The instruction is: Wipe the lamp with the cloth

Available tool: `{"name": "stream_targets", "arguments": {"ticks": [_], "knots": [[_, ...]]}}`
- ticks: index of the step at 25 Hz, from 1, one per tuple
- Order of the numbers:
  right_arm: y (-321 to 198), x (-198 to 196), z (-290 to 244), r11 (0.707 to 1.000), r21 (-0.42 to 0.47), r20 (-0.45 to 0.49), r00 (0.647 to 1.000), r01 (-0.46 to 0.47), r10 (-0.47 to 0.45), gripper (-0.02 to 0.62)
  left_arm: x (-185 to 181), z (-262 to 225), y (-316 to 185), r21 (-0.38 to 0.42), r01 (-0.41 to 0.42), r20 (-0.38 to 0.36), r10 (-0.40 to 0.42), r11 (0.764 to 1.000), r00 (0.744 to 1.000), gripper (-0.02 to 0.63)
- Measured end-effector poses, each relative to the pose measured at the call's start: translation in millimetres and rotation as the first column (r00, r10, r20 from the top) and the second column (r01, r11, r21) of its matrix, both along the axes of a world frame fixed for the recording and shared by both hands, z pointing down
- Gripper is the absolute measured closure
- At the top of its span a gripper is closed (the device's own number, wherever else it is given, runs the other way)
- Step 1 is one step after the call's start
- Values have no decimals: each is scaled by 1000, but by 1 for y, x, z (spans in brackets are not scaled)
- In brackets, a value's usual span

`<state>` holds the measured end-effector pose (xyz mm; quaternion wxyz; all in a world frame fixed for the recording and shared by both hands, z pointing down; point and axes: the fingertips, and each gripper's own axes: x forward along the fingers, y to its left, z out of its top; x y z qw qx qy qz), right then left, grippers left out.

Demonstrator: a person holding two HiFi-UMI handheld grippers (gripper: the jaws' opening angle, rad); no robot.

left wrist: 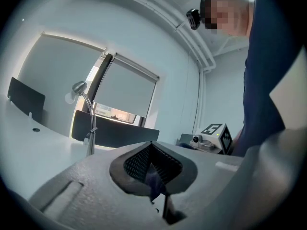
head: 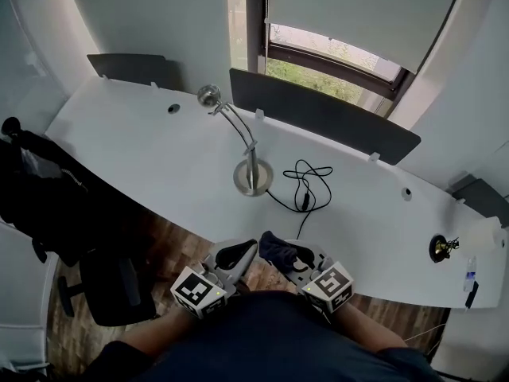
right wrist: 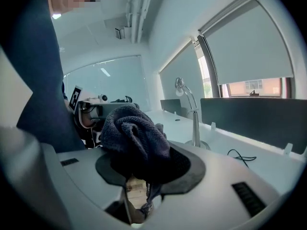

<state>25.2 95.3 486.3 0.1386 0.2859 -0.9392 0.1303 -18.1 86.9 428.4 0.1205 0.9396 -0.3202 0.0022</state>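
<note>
one white desk bears lamp; right hand-held gripper pinches cloth, left hand-held gripper pressed together.

The setting is an office. A long, curved white desk runs across the middle of the head view, fitted with dark divider panels along its far edge and round cable holes in its top. A desk lamp and a loose black cable sit on it. A black swivel chair stands at lower left. A roller blind covers the window at upper right.
</note>
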Motion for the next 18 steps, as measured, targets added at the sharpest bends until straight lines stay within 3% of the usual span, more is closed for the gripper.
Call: {"name": "stream_targets", "arguments": {"ticks": [8, 12, 18], "knots": [[-76, -46, -11, 992, 14, -32, 991, -129, 130, 437, -54, -12, -85, -9, -102, -40, 101, 995, 994, 600], [-95, -57, -9, 986, 0, -32, 986, -165, 165, 437, -67, -13, -116, -29, -100, -60, 98, 995, 993, 600], [-117, -48, 1, 986, -8, -39, 985, -166, 166, 437, -64, -9, -150, -6, -87, -33, 87, 996, 996, 600]]}}
